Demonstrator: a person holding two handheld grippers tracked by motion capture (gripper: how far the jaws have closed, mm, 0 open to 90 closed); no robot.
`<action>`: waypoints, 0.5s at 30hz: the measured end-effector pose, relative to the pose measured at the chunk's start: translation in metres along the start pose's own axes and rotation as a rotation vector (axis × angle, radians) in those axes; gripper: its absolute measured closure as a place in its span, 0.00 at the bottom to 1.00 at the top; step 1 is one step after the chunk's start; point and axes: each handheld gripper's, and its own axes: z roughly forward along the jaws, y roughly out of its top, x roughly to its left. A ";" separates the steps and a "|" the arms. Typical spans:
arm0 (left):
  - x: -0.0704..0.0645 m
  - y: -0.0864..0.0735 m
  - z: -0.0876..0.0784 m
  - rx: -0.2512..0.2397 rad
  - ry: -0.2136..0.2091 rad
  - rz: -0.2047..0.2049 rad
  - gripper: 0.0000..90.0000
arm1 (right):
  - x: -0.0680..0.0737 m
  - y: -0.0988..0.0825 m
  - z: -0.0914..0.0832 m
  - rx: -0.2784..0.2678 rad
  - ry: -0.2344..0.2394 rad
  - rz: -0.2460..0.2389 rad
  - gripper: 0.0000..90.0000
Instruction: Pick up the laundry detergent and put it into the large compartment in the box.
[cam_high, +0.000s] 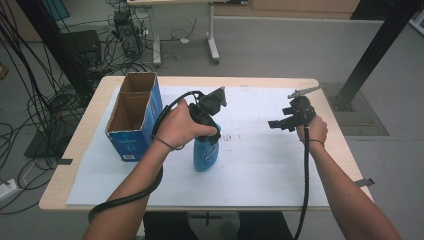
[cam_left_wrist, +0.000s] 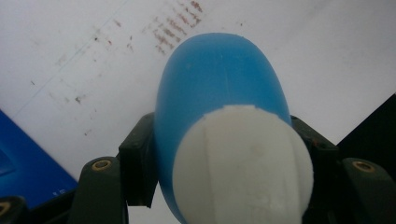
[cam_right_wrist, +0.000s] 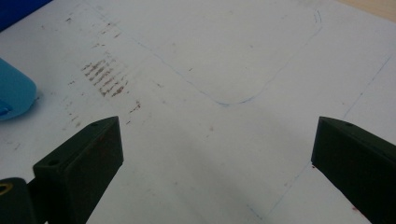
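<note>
Left claw (cam_left_wrist: 224, 154): clamped on the blue bottle (cam_left_wrist: 215, 79), one black jaw on each side of the body just below the white cap (cam_left_wrist: 243, 163). In the high view the left claw (cam_high: 207, 112) is in the person's left hand (cam_high: 177, 125), and the blue bottle (cam_high: 206, 152) hangs upright beneath it, near the middle of the surface and a little toward the left edge; whether its base touches the white sheet (cam_high: 260, 165) cannot be told.

Right claw (cam_right_wrist: 215, 154): jaws wide apart, nothing between them, only the white sheet (cam_right_wrist: 210, 70) below. In the high view the right claw (cam_high: 285, 122) is in the right hand (cam_high: 312, 131), raised toward the right edge of the surface, jaws pointing toward the bottle, well apart from it.

Cardboard box (cam_high: 134, 114): blue sides, brown inside, open at the top, two compartments. It stands near the far left corner of the surface, just beside the left hand.

White sheet: covers most of the wooden surface (cam_high: 75, 150); bears brownish smudges (cam_right_wrist: 105, 77) and a thin drawn outline with a rounded corner (cam_right_wrist: 233, 100).

Cables: one trails from each claw toward the near edge.
</note>
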 end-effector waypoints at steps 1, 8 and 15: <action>0.000 0.001 -0.003 0.001 -0.001 0.006 0.42 | 0.000 0.000 0.000 -0.002 0.000 -0.002 0.02; -0.007 0.008 -0.033 -0.026 0.004 0.029 0.42 | 0.002 0.004 -0.001 -0.003 -0.001 -0.004 0.02; -0.014 0.018 -0.073 -0.061 0.023 0.058 0.42 | 0.004 0.006 -0.004 -0.011 -0.002 -0.009 0.02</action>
